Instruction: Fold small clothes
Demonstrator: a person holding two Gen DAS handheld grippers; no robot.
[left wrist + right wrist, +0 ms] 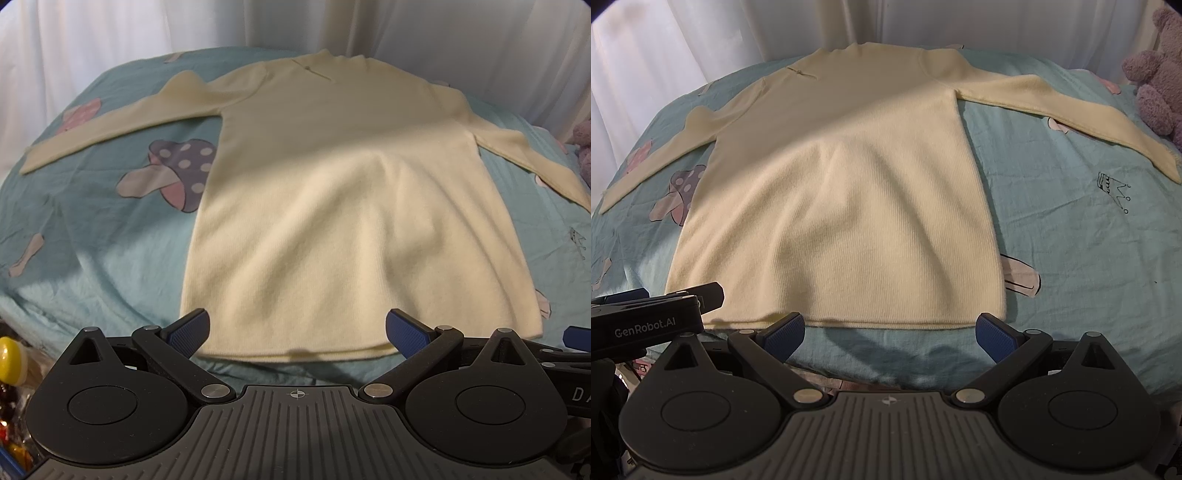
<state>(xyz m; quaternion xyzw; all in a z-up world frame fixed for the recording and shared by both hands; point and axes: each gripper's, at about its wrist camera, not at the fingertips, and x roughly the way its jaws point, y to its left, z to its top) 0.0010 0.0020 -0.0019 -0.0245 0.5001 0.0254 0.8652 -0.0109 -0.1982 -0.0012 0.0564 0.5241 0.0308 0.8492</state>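
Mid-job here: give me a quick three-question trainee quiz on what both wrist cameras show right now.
1. True or false: the cream sweater lies flat with both sleeves spread out.
2. Multiple choice: the purple plush toy sits (A) on the sweater, (B) at the bed's far right, (C) between the fingers.
3. Fill in: the left gripper and right gripper are both ____, holding nothing.

Key: 1 true; 2 B; 3 open. The sheet is teal, printed with mushrooms.
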